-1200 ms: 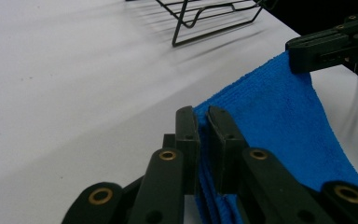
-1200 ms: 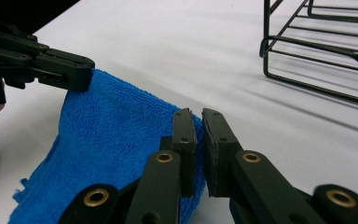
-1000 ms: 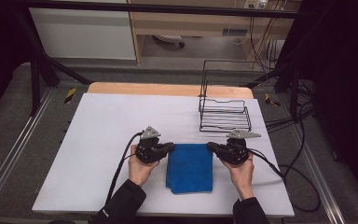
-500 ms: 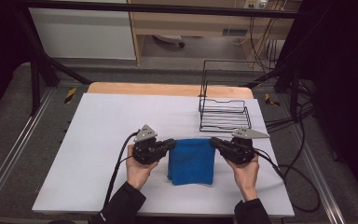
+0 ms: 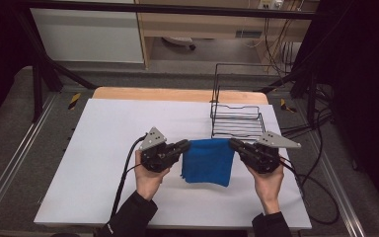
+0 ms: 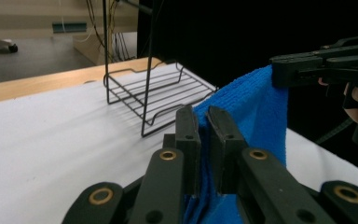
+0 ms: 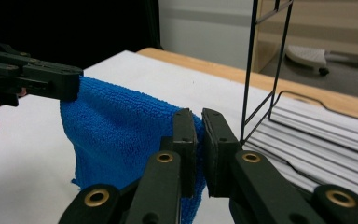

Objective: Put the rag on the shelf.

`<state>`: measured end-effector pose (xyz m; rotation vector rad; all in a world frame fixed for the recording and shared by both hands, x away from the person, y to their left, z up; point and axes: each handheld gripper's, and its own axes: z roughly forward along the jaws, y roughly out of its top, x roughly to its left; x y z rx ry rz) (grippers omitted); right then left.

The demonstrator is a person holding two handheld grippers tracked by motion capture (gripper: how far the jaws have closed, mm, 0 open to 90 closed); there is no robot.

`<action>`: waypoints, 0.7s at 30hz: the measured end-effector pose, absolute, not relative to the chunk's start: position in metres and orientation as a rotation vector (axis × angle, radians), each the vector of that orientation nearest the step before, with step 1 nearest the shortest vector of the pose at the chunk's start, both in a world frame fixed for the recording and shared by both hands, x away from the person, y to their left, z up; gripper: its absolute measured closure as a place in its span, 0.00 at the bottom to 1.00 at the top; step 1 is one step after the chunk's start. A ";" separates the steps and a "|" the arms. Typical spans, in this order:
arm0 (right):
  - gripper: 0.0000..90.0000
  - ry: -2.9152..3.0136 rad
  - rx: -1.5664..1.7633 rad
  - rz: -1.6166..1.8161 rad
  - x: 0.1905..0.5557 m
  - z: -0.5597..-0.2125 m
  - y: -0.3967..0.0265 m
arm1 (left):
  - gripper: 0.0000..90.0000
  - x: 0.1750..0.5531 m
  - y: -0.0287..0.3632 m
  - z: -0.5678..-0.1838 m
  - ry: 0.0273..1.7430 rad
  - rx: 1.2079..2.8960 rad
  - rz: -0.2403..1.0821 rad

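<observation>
high: above, looking down | gripper views: close, low, facing inward | shared: blue cloth [image 5: 207, 160], wire rack [image 5: 237, 123]

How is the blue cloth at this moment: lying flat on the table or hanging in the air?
Hanging. The blue cloth droops between the left tool and right tool, each clamped on an upper corner.

Plain blue terry microfibre cloth [image 5: 207, 160], centre frame, no pattern. Both tools black, left tool [image 5: 185, 145], right tool [image 5: 233, 143], grey top plates, brass-coloured pivots. White counter [image 5: 108, 133], wood-tone far edge. Black wire rack [image 5: 237, 121], upper right.
</observation>
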<state>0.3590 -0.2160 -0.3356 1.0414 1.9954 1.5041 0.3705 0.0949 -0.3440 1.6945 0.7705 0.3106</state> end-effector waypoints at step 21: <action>0.95 1.800 1.017 1.551 0.349 -0.300 -0.235 | 0.92 0.380 0.069 -0.308 0.714 1.609 0.347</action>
